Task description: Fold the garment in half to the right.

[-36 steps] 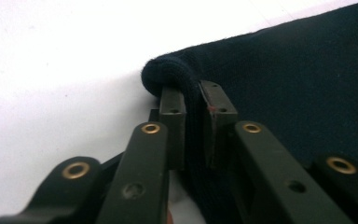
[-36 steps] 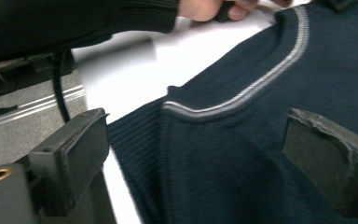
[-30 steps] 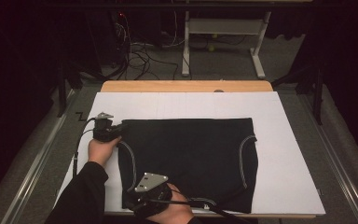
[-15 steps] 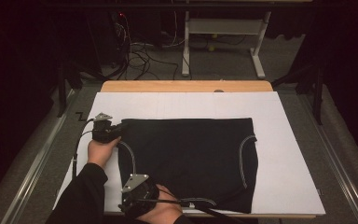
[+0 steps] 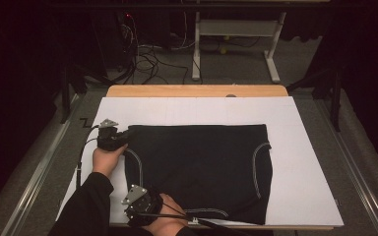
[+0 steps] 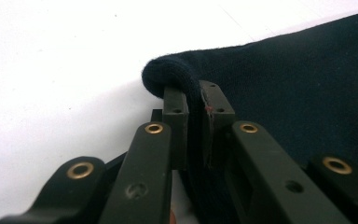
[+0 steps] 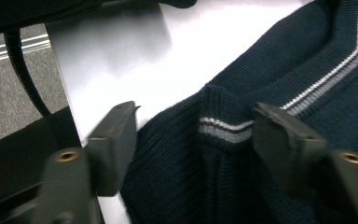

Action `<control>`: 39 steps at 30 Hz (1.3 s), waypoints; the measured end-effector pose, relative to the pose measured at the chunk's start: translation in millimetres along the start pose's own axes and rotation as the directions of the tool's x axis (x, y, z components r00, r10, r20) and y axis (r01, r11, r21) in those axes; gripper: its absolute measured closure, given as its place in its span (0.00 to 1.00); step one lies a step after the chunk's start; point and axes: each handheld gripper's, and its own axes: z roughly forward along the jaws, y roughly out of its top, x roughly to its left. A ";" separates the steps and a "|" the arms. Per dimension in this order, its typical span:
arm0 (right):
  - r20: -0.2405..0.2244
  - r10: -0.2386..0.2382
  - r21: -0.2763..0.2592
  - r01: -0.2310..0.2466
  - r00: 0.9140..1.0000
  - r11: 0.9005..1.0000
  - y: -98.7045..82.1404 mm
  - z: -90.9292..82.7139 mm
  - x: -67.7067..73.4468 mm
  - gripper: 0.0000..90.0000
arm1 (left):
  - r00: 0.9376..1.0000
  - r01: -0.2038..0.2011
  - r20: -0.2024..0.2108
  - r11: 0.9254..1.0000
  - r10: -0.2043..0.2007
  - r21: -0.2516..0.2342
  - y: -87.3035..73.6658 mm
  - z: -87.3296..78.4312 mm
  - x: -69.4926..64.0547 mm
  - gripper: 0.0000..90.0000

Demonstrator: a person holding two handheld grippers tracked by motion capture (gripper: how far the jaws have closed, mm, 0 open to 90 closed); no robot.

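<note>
Dark navy knit garment, ribbed, white piping stripes along curved seams. Lies spread flat, centre to lower middle of high view, on white sheet. Upper-left corner bunched into small fold; lower-left ribbed hem slightly raised.

No text, label, brand, number or sign can be read anywhere: none on the dark navy knitted garment with white stripe trim, none on the white sheet covering the table, and none on the black jaws in the gripper views
</note>
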 end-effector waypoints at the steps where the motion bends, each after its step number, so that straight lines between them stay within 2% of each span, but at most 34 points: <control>1: 0.000 -0.002 0.003 0.002 1.000 1.000 -0.4 -1.0 -1.3 0.45 | 1.000 0.000 -0.001 1.000 0.000 -0.001 -0.1 -0.1 -0.1 0.88; 5: 0.005 0.000 -0.004 0.000 1.000 1.000 -2.8 -3.4 -5.0 0.59 | 1.000 0.000 -0.001 1.000 0.000 -0.002 -0.2 -0.2 -0.1 0.88; 10: 0.005 0.014 -0.011 -0.014 1.000 1.000 -5.7 -5.3 -9.2 0.70 | 1.000 -0.001 -0.005 1.000 0.001 -0.001 -0.1 0.2 -0.5 0.88; 18: 0.015 0.006 -0.009 -0.006 1.000 1.000 -5.8 -5.8 -10.1 0.79 | 1.000 -0.002 -0.008 1.000 0.002 0.003 0.1 0.6 -0.7 0.88; 21: 0.037 -0.029 -0.015 0.029 0.999 0.999 -5.5 -5.4 -6.6 0.82 | 1.000 0.004 -0.001 1.000 -0.004 0.003 0.1 0.3 0.4 0.88; 26: 0.028 -0.028 -0.023 0.029 0.999 0.999 -5.4 -8.2 -9.1 0.85 | 1.000 0.019 0.008 1.000 -0.019 0.003 0.5 0.5 2.2 0.88; 31: 0.023 -0.001 -0.089 0.003 1.000 0.996 -6.9 -23.1 -12.8 0.85 | 0.998 0.052 0.032 0.999 -0.052 0.003 2.6 -1.0 6.7 0.87; 34: 0.017 0.017 -0.143 -0.014 1.000 0.990 -7.7 -35.5 -16.4 0.85 | 0.999 0.035 0.018 0.999 -0.035 0.003 3.8 -3.0 4.6 0.87; 37: 0.013 0.014 -0.167 -0.011 1.000 0.986 -7.6 -44.7 -20.1 0.85 | 0.998 0.058 0.018 0.998 -0.058 0.001 7.3 -4.6 2.1 0.87; 39: 0.004 0.019 -0.181 -0.018 1.000 0.983 -7.8 -50.0 -22.2 0.85 | 0.998 0.067 -0.006 0.998 -0.066 0.023 10.0 -2.4 -0.4 0.82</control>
